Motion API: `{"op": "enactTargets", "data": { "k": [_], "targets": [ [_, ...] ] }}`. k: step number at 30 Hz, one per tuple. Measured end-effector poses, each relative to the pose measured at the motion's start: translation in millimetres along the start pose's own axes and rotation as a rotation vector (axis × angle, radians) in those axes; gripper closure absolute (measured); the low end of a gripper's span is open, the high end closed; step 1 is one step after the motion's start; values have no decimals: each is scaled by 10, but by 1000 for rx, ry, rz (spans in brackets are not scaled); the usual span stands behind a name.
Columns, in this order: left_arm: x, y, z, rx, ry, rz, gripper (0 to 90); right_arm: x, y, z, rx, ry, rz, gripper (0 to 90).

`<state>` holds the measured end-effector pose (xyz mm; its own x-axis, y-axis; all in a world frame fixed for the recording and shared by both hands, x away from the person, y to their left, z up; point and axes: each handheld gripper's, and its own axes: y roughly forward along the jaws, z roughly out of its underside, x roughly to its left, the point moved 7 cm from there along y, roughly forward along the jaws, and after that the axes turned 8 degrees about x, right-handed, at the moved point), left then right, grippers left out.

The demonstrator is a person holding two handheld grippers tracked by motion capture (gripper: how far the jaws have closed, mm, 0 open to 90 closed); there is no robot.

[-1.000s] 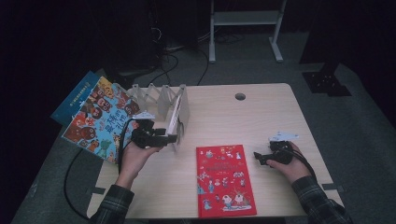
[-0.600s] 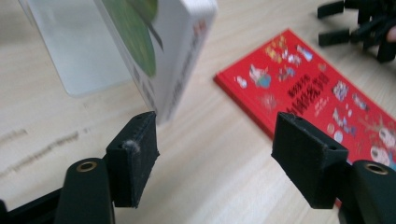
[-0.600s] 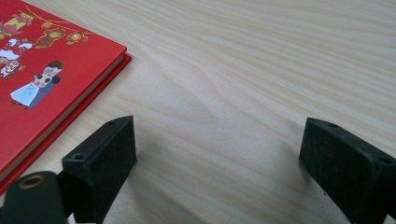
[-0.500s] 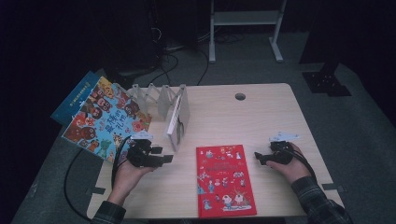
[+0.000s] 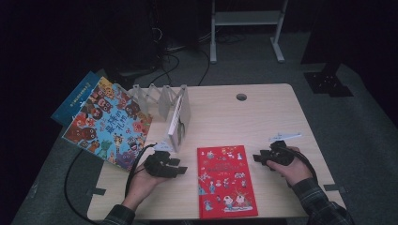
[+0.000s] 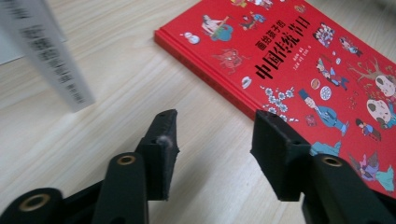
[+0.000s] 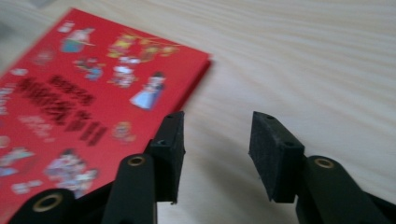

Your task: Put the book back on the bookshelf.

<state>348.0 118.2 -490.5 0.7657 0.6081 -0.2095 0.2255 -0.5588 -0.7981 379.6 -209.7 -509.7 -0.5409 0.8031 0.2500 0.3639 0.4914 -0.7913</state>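
Observation:
A red picture book lies flat on the wooden table, near its front edge. My left gripper is just left of the book, low over the table and pointing at its left edge. In the left gripper view the red book lies ahead and to the right. The left gripper has just been closing, and there is only bare wood between its jaws. My right gripper is close to the book's right edge. In the right gripper view it has narrowed too, with nothing between its jaws and the red book to the left.
A white book stands in a folding rack behind my left hand; its spine is in the left gripper view. A colourful book and a blue one overhang the table's left edge. A cable hole sits at the back.
My left hand has come away from the rack toward the table's front and lower, ending beside the red book. The right hand has stayed about where it was.

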Motion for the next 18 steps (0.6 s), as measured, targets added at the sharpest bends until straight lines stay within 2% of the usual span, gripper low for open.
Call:
{"op": "enactTargets", "data": {
  "k": [5,9,13,18],
  "targets": [
    [-137,142,-17,45,36,21,520,170,9,6,60,36,-102,621],
    [-217,221,-35,64,55,44,520,256,53,13,113,91,-172,642],
    [-284,307,-32,92,65,63,520,323,109,19,154,106,-194,648],
    [-342,383,-39,110,63,87,520,331,145,23,176,115,-196,654]
  ]
}}
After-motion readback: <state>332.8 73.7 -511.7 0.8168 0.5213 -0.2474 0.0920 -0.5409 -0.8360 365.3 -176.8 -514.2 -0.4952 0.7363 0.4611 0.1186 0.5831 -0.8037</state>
